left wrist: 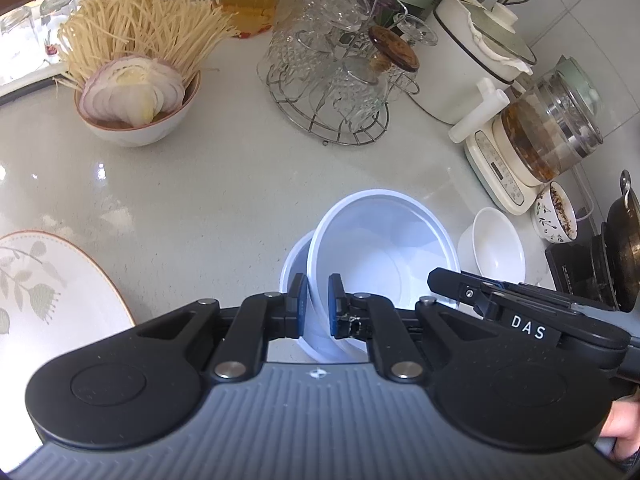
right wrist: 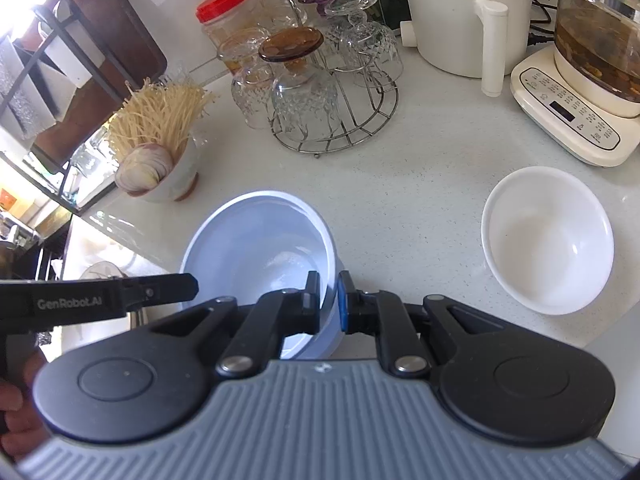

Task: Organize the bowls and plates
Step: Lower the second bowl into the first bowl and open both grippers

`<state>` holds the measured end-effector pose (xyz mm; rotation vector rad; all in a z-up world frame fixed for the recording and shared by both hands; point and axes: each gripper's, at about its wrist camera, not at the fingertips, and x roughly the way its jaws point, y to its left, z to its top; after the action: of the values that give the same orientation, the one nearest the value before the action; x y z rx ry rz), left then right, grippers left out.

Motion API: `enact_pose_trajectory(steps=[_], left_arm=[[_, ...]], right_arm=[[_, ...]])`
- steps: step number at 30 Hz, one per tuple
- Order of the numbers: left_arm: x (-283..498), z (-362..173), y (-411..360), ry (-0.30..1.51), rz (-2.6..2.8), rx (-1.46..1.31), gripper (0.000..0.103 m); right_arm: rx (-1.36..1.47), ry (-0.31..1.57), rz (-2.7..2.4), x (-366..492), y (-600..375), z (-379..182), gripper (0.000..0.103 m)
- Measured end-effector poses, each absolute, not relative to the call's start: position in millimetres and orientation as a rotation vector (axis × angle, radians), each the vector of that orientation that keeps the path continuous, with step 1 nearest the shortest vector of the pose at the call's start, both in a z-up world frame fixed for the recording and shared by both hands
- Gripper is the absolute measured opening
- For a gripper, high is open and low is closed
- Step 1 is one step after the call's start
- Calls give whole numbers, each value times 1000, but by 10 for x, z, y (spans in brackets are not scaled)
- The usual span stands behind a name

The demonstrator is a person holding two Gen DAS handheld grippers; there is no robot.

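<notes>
A pale blue plastic bowl (left wrist: 380,248) sits nested in a second one (left wrist: 294,260), tilted, above the white counter. My left gripper (left wrist: 318,300) is shut on the near left rim of the bowl. My right gripper (right wrist: 329,298) is shut on the right rim of the same bowl (right wrist: 256,240). The right gripper's body shows in the left wrist view (left wrist: 520,304), and the left gripper's body shows in the right wrist view (right wrist: 100,300). An empty white ceramic bowl (right wrist: 548,240) stands on the counter to the right; it also shows in the left wrist view (left wrist: 498,248). A floral plate (left wrist: 44,280) lies at the left.
A bowl of sliced onion and noodles (left wrist: 136,96) stands at the back left. A wire rack of glasses (left wrist: 332,80), a white pot (left wrist: 472,52) and a glass kettle on its base (left wrist: 540,136) line the back. A small patterned bowl (left wrist: 556,212) and a wok (left wrist: 624,248) are at the far right.
</notes>
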<state>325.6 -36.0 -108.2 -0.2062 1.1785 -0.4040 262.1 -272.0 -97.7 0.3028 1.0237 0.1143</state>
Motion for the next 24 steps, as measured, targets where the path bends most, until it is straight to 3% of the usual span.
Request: enact_pose_trajectory(steps=[2, 3, 4, 5, 6, 19, 24], left_arm=[[3258, -1090, -350, 1184, -395, -217, 37], [3253, -1087, -348, 1178, -388, -216, 49], [3243, -1081, -348, 1171, -384, -214, 50], [3244, -1082, -347, 1170, -385, -213, 50], [3246, -1089, -347, 1171, -387, -217, 50], [3248, -1348, -334, 1186, -362, -257, 48], [3261, -1406, -336, 1193, -365, -281, 40]], right_arm=[[300, 1028, 114, 2633, -2721, -976, 14], [301, 1029, 115, 2635, -2725, -977, 27], [311, 1023, 115, 2631, -2736, -975, 39], [322, 1012, 113, 2621, -2748, -969, 58], [330, 1001, 110, 2610, -2754, -961, 60], [368, 1044, 125, 2648, -2746, -1149, 57], [386, 1061, 142, 2637, -2709, -1212, 38]])
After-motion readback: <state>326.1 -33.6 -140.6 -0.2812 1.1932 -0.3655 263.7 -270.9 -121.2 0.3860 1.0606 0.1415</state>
